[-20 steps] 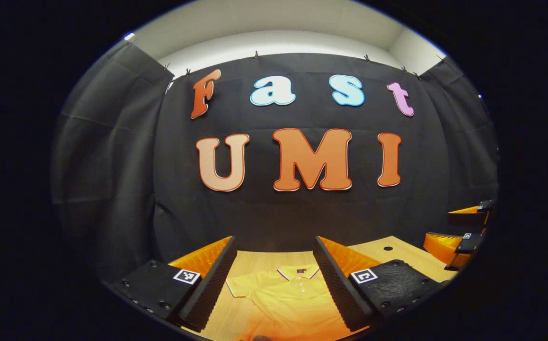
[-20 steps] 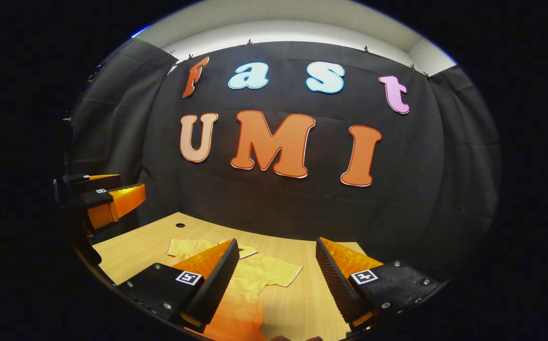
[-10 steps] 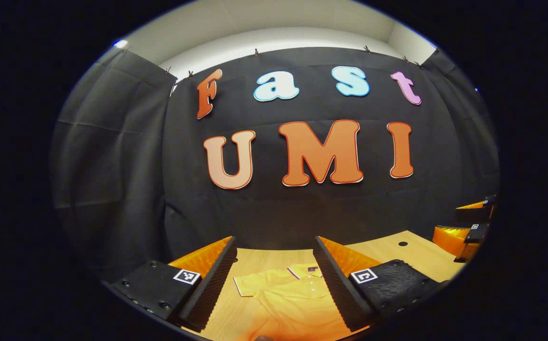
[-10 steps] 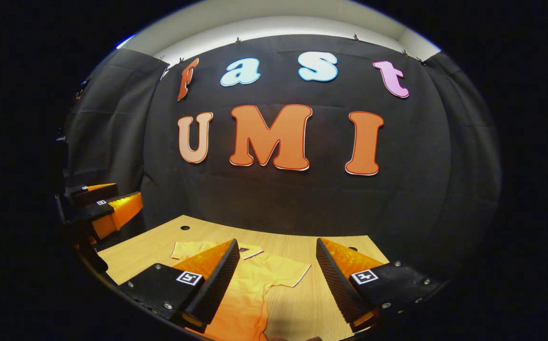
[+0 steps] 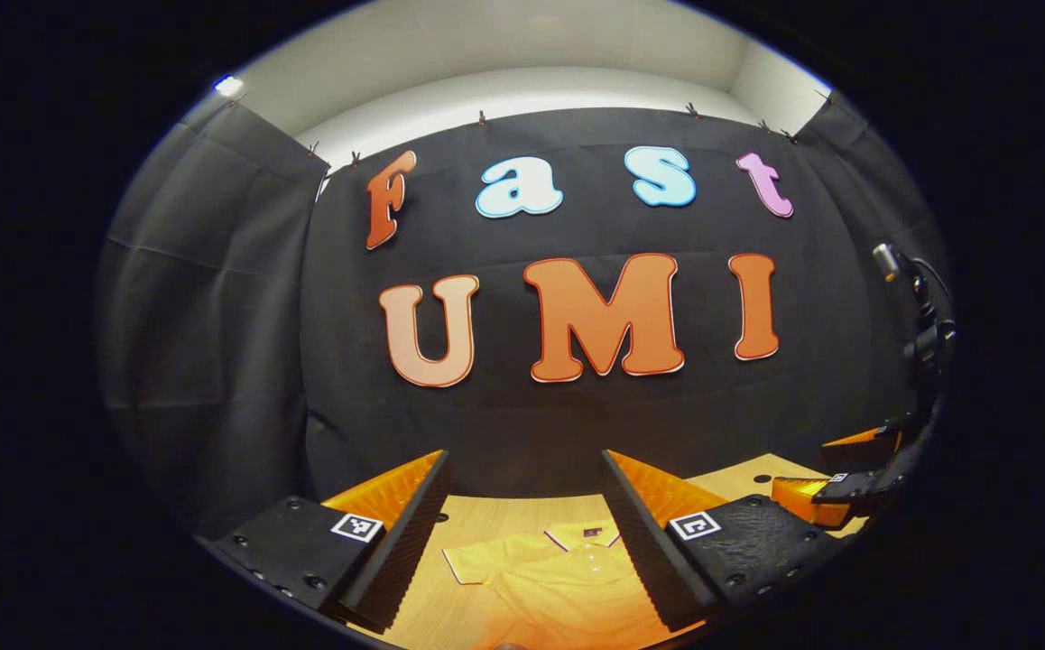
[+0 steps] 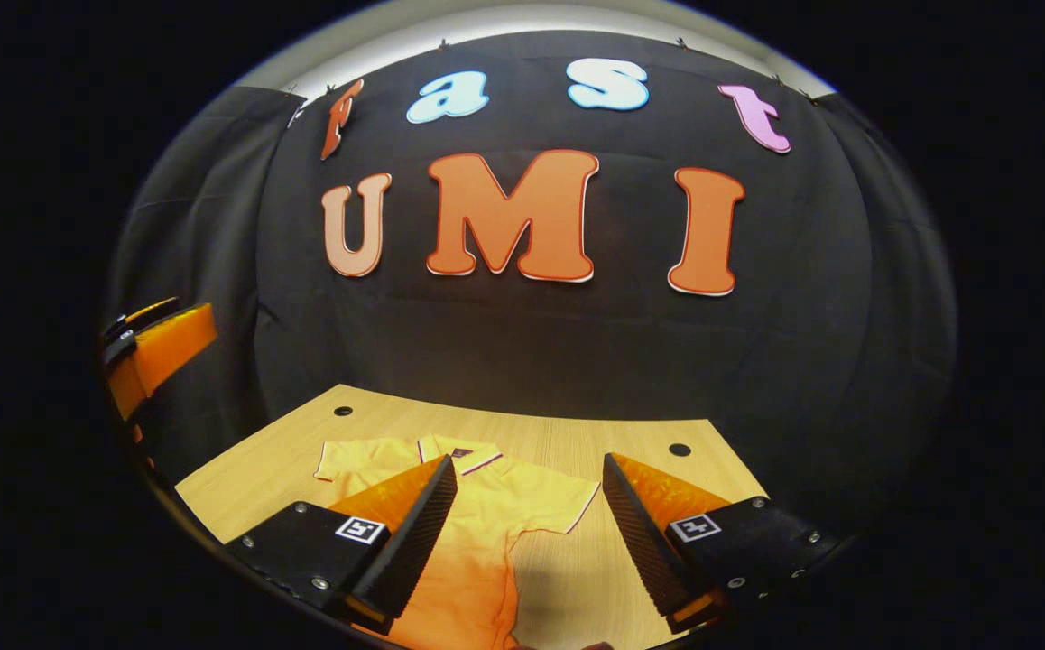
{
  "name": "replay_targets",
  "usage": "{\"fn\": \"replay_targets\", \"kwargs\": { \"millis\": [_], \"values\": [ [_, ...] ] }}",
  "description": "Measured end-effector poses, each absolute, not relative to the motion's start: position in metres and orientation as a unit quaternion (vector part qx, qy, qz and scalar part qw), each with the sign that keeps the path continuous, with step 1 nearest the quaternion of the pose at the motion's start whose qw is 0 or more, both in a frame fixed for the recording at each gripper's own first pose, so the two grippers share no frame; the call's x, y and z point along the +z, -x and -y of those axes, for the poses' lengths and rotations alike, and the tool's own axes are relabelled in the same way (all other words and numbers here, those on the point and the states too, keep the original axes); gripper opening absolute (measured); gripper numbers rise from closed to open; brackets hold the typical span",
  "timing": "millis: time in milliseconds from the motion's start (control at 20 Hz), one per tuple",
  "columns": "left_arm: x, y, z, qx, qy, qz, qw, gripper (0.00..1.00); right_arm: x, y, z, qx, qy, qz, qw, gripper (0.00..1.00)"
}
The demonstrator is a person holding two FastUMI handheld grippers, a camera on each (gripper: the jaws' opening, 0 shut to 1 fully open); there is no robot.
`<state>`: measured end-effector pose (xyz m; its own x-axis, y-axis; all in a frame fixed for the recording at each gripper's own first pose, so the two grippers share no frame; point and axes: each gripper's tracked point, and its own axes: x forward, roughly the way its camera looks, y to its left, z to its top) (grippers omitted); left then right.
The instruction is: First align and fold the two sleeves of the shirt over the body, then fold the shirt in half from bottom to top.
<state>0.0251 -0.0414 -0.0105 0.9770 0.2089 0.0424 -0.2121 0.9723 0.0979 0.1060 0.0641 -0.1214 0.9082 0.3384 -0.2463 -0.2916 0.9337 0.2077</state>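
Both claws gaping, nothing between the fingers. Left claw (image 5: 522,533) hovers above the near edge of the tabletop (image 5: 486,515), aimed at the collar end of the yellow polo shirt (image 5: 559,578). Right claw (image 6: 527,533) hovers likewise, with the shirt's right sleeve (image 6: 550,501) lying flat directly ahead between its fingers. Shirt is spread face-up on the tabletop, collar (image 6: 459,451) toward the cloth wall, long axis running from the claws to the wall, hem out of frame below. Sleeves not yet folded, so the task looks barely begun. Likely first step: each claw drops onto its own side's sleeve; right sleeve is nearer the right claw, left sleeve (image 5: 477,560) nearer the left.
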Motion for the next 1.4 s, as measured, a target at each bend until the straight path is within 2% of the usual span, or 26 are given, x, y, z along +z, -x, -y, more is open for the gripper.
{"fn": "replay_targets", "kwargs": {
  "millis": [450, 700, 1000, 1250, 1400],
  "values": [
    [-0.012, -0.003, -0.005, 0.121, -0.062, 0.017, 0.991, 0.99, -0.193, -0.166, -0.092, 0.155, -0.049, -0.258, 0.952, 0.98],
    [-0.018, 0.004, -0.038, 0.150, -0.062, 0.010, 0.987, 0.99, -0.238, -0.190, -0.099, 0.148, -0.035, -0.333, 0.931, 0.99],
    [-0.030, 0.002, -0.063, 0.176, -0.052, -0.003, 0.983, 1.00, -0.283, -0.213, -0.106, 0.153, -0.035, -0.417, 0.895, 0.98],
    [-0.033, -0.008, -0.067, 0.181, -0.055, -0.008, 0.982, 0.99, -0.319, -0.244, -0.094, 0.131, -0.040, -0.483, 0.865, 0.97],
    [-0.037, -0.013, -0.065, 0.182, -0.053, -0.012, 0.982, 1.00, -0.338, -0.254, -0.095, 0.118, -0.091, -0.529, 0.835, 0.96]
  ]
}}
